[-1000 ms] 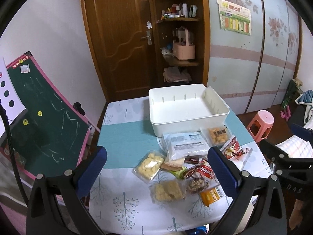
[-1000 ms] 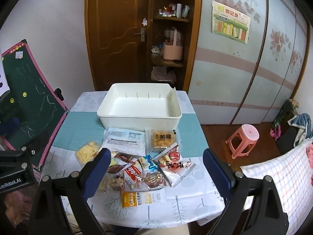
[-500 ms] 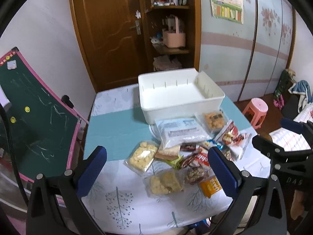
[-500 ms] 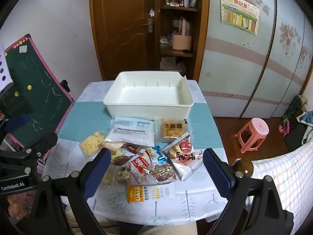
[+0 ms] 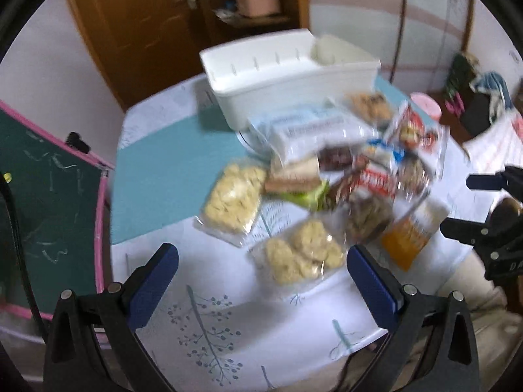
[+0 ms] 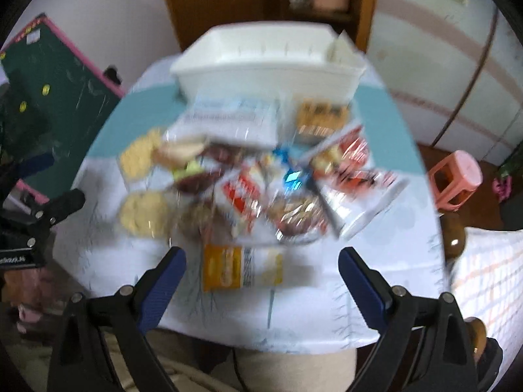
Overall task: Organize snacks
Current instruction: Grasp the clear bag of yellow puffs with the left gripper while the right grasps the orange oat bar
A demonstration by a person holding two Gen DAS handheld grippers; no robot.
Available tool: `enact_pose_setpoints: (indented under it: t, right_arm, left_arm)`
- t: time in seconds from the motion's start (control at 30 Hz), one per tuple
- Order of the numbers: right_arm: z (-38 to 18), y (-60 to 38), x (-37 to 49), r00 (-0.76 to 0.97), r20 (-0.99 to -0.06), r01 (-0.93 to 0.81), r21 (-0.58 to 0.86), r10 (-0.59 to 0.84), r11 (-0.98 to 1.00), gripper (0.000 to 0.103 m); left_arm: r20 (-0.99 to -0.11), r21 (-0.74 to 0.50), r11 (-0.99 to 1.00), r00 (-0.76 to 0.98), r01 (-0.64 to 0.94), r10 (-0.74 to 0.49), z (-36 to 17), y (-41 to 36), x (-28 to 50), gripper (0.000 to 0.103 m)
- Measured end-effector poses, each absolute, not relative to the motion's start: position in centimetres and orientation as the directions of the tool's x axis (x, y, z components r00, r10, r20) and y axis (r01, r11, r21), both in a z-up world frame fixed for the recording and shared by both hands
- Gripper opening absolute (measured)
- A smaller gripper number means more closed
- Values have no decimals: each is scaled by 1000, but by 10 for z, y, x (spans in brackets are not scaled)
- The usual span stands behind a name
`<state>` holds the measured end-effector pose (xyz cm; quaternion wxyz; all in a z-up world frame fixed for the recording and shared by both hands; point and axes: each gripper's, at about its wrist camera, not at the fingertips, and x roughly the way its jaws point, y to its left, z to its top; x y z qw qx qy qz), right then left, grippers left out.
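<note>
Everything is too blurry to read, even the white letters on the red snack pack (image 5: 376, 181) and the print on the orange pack (image 6: 242, 266) near the counter's edge.

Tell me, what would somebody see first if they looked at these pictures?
Probably the heap of snack packets spread over the middle of the table, with an orange packet lying nearest the right gripper. Just behind the heap sits a big white bin, with nothing visible inside. Both grippers hover open, the left gripper over two bags of pale cookies.
</note>
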<state>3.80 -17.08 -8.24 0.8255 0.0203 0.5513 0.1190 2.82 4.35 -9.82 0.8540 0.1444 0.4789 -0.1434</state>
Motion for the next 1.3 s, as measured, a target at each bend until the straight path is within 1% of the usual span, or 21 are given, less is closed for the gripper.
enact_pose_setpoints:
  t: [0.13,0.27,0.37,0.5,0.57,0.7,0.77,0.83,0.87,0.93,0.97,1.07,1.1,1.3]
  right_arm:
    - [-112,-165,40,274,-926,-201,208,259,957,90]
    - [-132,-161,40,194,-932,-209,267,307,941,90]
    - [-133,-152,39,214,-937,-241,225,277,944,90]
    - [-132,-140,40,227,-944,-267,175,238,948,90]
    - [-128,-139,35,236,-939,-267,184,249,946,90]
    - [-118,-157,32,243,-932,-263,203,269,943,90]
    - [-117,-166,28,240,-930,-290,205,278,935,90]
    - [-116,-161,28,242,-932,-349,175,269,921,90]
    - [-115,-157,27,248,-931,-404,152,268,902,90]
    - [-118,-149,27,253,-930,-501,109,266,859,90]
    - [-119,-147,27,244,-930,-538,106,275,836,90]
    - [-128,-142,30,205,-933,-624,107,294,774,83]
    - [-133,-141,33,190,-936,-649,105,295,754,78]
    - [-140,-126,33,189,-941,-789,26,282,614,72]
  left_arm:
    - [-888,111,884,445,455,-118,-128,34,32,103]
    - [-903,113,829,405,548,-144,-145,22,32,103]
    - [-911,142,790,391,596,-131,-154,15,37,103]
    - [-929,138,764,350,630,-121,-164,10,51,103]
    - [-937,128,745,327,655,-126,-167,7,55,103]
    - [-937,152,692,326,705,-126,-175,-5,62,103]
    - [-939,145,680,317,718,-134,-175,-7,66,103]
    - [-943,132,673,302,728,-142,-176,-9,70,103]
    - [-944,125,670,295,732,-145,-176,-10,71,103]
    - [-951,101,659,266,746,-156,-179,-12,72,97]
    - [-957,86,653,245,752,-157,-181,-13,72,97]
    - [-966,69,638,211,767,-150,-187,-11,68,97]
    - [-968,70,635,207,770,-144,-189,-11,68,97]
    - [-975,57,625,179,778,-133,-194,-11,72,96]
